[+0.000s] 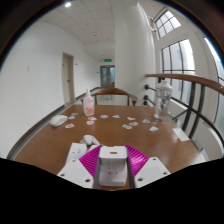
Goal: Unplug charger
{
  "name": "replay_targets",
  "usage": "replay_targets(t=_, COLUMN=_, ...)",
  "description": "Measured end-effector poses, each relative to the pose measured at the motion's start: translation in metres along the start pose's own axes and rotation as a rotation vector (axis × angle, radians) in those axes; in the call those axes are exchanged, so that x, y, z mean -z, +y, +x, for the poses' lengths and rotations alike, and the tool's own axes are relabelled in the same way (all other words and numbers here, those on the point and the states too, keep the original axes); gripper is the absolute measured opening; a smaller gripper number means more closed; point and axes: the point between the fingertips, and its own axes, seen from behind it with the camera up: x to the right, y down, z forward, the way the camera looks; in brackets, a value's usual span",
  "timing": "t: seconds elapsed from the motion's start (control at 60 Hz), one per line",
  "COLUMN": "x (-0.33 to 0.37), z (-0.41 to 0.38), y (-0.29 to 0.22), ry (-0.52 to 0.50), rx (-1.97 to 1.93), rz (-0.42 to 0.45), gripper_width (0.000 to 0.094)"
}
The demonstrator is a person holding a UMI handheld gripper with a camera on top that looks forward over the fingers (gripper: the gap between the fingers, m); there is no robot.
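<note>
1. Charger, a small white block, is sitting between my pink pads, low over the near edge of the table.
2. I am judging the gripper to be clenched on it, since both pads seem to be pressing its sides.
3. I am not seeing any socket or cable, so I cannot tell whether it is plugged in.
4. I am reading this as the pull step: next I am needing a straight, steady draw without twisting.
5. Beyond the fingers, a pink bottle and small scattered items are lying well apart.
</note>
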Motion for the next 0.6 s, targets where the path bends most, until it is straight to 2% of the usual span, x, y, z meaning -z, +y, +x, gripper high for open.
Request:
replay_targets(t=0.017, x=-0.002, z=-0.007, y=-0.001, ry=-0.026, rx=-0.007, rz=0.006, gripper_width=0.0386)
replay_targets(t=0.1, x=-0.002, z=-0.002, y=-0.006, ry=-0.002, rx=0.015, rz=0.045, gripper_width=0.0347)
replay_targets(t=0.233, x=-0.005, z=-0.004, y=-0.006, ry=-0.025, rx=-0.013, rz=0.049, gripper_width=0.0214)
replay_targets(t=0.417, x=-0.001, z=-0.004, y=-0.014, ry=-0.014, rx=-0.001, rz=0.091, gripper_width=0.0166)
replay_targets(t=0.5, x=0.019, z=0.0, y=-0.06, ry=0.018, rx=0.045, rz=0.242, gripper_width=0.0166)
replay_targets(t=0.6, x=0.057, z=0.006, y=-0.117, ry=0.024, rx=0.024, rz=0.333, gripper_width=0.0167)
